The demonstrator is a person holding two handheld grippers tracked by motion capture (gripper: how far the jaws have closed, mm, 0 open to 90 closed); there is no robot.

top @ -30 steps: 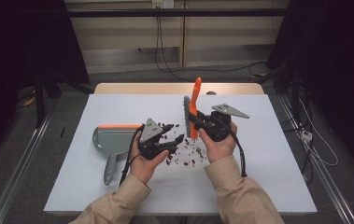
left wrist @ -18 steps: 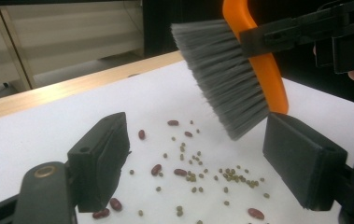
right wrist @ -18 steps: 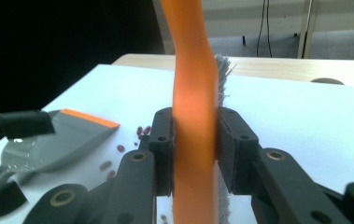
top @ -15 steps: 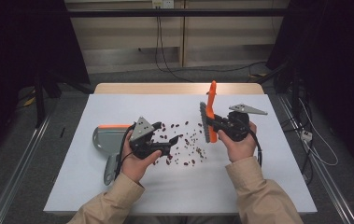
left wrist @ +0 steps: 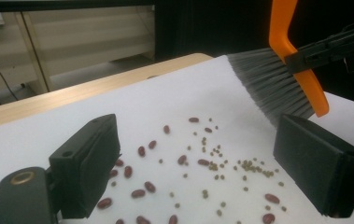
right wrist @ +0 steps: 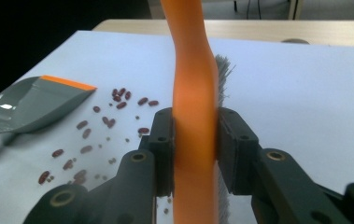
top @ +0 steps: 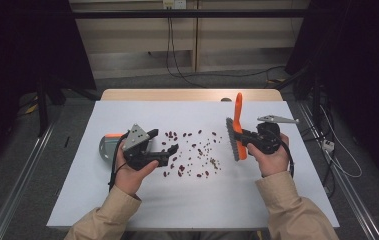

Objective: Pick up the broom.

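High view: left claw (top: 172, 141) hides dustpan (top: 108, 145).

My fingers (left wrist: 322, 170) are black all over. The brush (top: 236, 131) has a bright orange handle and grey bristles. The dustpan (right wrist: 34, 103) is grey with an orange strip along its front edge. The beans (top: 192, 152) are a speckle of dark red ones mixed with small pale green ones. The worktop (top: 187, 200) is plain white with a light wooden far edge. My sleeves (top: 292, 210) are tan.
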